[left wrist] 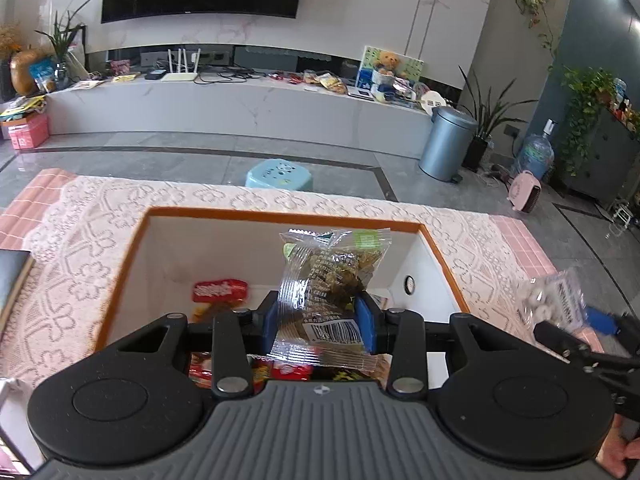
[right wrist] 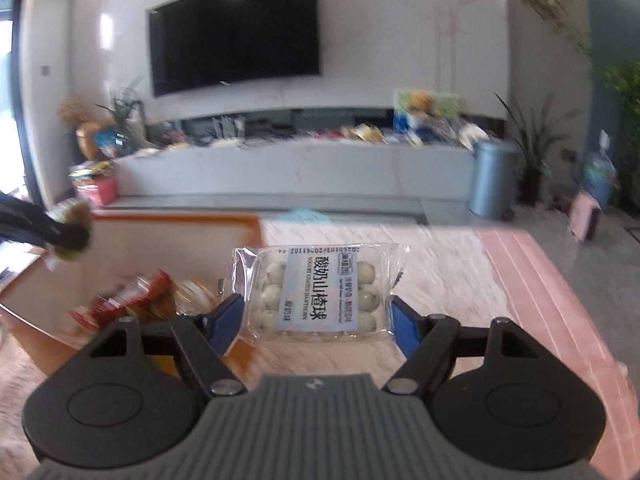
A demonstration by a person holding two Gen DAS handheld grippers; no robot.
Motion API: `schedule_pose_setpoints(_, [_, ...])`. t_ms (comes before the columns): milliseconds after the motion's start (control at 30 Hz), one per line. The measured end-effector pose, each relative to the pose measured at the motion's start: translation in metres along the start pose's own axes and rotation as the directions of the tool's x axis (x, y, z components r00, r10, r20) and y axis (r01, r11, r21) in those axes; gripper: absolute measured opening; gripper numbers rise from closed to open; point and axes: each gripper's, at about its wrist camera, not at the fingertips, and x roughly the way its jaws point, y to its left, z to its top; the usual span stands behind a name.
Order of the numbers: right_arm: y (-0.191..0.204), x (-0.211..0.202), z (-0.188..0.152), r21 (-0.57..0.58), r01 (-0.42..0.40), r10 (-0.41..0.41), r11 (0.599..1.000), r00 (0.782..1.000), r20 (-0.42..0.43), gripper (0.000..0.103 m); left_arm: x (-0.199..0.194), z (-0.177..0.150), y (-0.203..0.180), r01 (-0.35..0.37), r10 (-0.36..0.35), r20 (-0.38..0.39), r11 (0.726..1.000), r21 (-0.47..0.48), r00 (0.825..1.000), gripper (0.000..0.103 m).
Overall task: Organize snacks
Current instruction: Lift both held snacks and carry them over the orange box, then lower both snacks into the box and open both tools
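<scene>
Lace-covered pink table. On it, white orange-rimmed storage box, partly filled: red-wrapped snacks already inside. Left gripper, jaws narrow, clamps clear green-labelled snack packet above the box. Right gripper, jaws wide, grips clear tray of yogurt-coated balls over the tablecloth beside the box. Both items not yet dropped in.

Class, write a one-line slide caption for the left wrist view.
Left gripper holds a clear snack packet above the orange-rimmed white box, red snacks already inside.
</scene>
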Motion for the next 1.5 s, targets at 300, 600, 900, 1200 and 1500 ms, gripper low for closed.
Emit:
schedule_pose_setpoints(300, [0.078,0.006,0.043,-0.080,-0.172,0.170,0.982,0.985,-0.029,0.074,0.002,0.016,0.038,-0.041,0.042,-0.029,0.999,0.016,0.999,0.045])
schedule_pose_setpoints(600, [0.140,0.052,0.053,-0.195,-0.254,0.219,0.947,0.958,-0.183,0.074,0.022,0.003,0.081,-0.052,0.049,-0.099,0.998,-0.025,0.994,0.045])
schedule_pose_setpoints(900, [0.167,0.113,0.060,-0.349,-0.320,0.186,0.881,0.912,-0.366,0.074,0.056,0.017,0.069,-0.055,0.068,-0.197,0.996,0.068,0.978,0.045])
schedule_pose_setpoints(1200, [0.187,0.146,0.053,-0.485,-0.364,0.145,0.795,0.891,-0.430,0.074,0.072,0.005,0.066,-0.106,0.138,-0.222,0.983,0.148,0.965,0.045])
schedule_pose_setpoints(1500, [0.186,0.159,0.042,-0.499,-0.382,0.155,0.778,0.886,-0.437,0.079,0.077,0.001,0.057,-0.172,0.222,-0.206,0.956,0.237,0.953,0.045])
